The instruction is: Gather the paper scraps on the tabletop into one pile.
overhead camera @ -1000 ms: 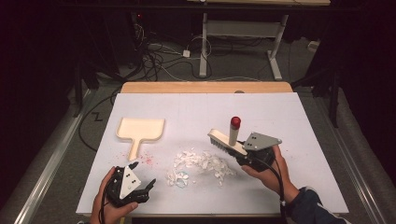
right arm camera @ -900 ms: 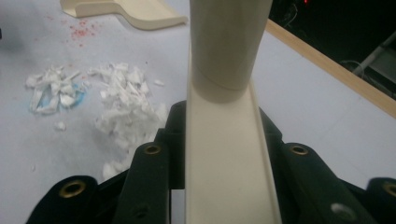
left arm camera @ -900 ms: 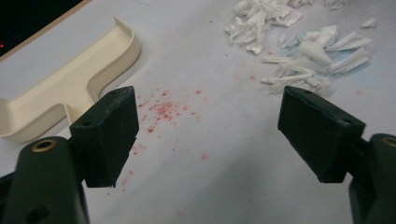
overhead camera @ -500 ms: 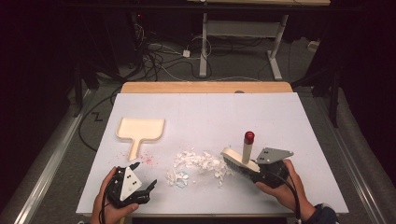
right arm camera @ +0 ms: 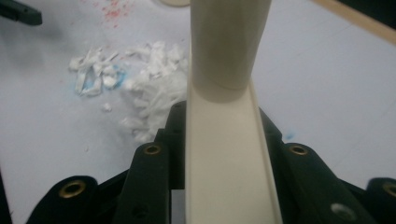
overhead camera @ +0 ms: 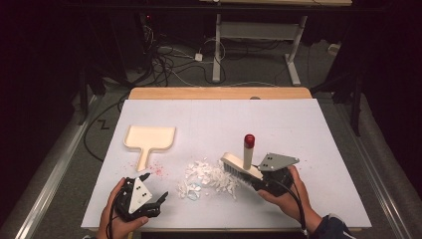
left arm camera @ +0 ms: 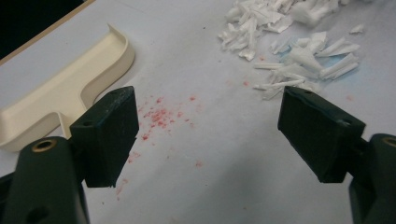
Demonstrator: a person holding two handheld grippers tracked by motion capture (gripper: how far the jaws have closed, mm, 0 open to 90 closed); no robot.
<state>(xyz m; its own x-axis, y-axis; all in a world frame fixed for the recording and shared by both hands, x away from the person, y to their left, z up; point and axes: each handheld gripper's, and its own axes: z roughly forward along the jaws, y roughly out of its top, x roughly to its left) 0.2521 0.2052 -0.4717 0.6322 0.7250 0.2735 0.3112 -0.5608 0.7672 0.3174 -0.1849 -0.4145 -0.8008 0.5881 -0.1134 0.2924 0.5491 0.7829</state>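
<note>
A cream hand brush point(overhead camera: 240, 167) with an upright, red-tipped handle point(overhead camera: 249, 141) rests its bristles on the white table at the right edge of a pile of white paper scraps point(overhead camera: 206, 177). My right gripper point(overhead camera: 257, 180) is shut on the brush's body point(right arm camera: 224, 154). The scraps point(right arm camera: 140, 88) lie just left of the brush in the right gripper view. A cream dustpan point(overhead camera: 148, 139) lies flat at the left, handle toward me. My left gripper point(overhead camera: 155, 198) stands open near the front edge, nothing between its jaws, with the dustpan point(left arm camera: 60, 93) ahead on its left and scraps point(left arm camera: 289, 51) ahead on its right.
Red specks point(overhead camera: 157, 171) stain the white sheet point(overhead camera: 224, 119) beside the dustpan's handle. A wooden strip point(overhead camera: 219, 93) runs along the table's far edge. Cables and table legs lie on the dark floor beyond.
My right gripper has carried the brush from farther back toward me, then left, so its bristles now meet the scrap pile. The left gripper has stayed put.
</note>
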